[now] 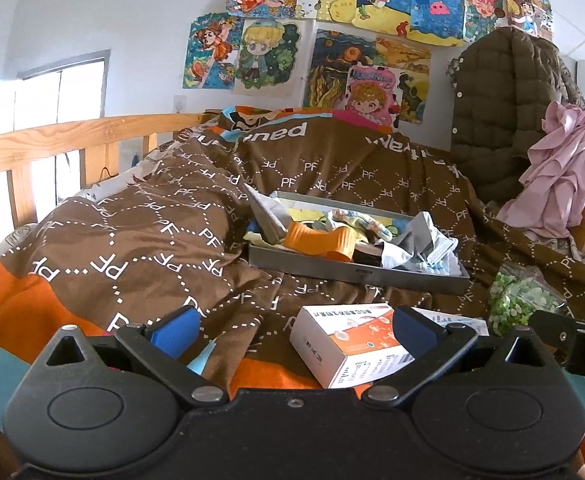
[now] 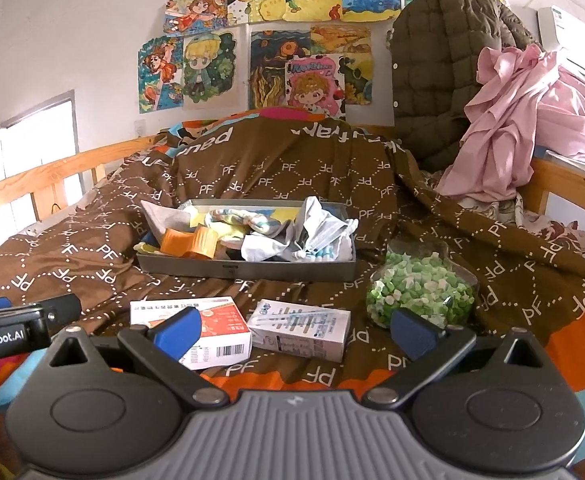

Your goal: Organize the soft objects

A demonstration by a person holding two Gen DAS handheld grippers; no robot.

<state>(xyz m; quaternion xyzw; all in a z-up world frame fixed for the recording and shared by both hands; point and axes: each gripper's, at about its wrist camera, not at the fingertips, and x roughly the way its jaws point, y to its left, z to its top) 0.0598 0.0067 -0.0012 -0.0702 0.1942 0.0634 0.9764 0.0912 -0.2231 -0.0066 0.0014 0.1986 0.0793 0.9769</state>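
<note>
A grey metal tray (image 1: pixel 356 276) (image 2: pixel 244 270) sits on the brown bedspread, holding several soft items: an orange ribbed piece (image 1: pixel 320 242) (image 2: pixel 190 242), crumpled face masks (image 1: pixel 432 250) (image 2: pixel 320 232) and pastel cloth (image 2: pixel 240 220). My left gripper (image 1: pixel 292 330) is open and empty, low over the bed, with an orange-and-white box (image 1: pixel 352 350) (image 2: pixel 196 328) between its fingers' line of sight. My right gripper (image 2: pixel 296 330) is open and empty, near a white-and-blue box (image 2: pixel 300 330). A clear bag of green and white pieces (image 2: pixel 420 290) (image 1: pixel 520 304) lies right of the boxes.
A wooden bed rail (image 1: pixel 52 140) (image 2: pixel 32 176) runs along the left. An olive quilted jacket (image 2: pixel 448 60) and pink cloth (image 2: pixel 512 120) hang at the back right. Drawings cover the wall (image 2: pixel 252 40). The left gripper's body shows at the left edge (image 2: pixel 12 332).
</note>
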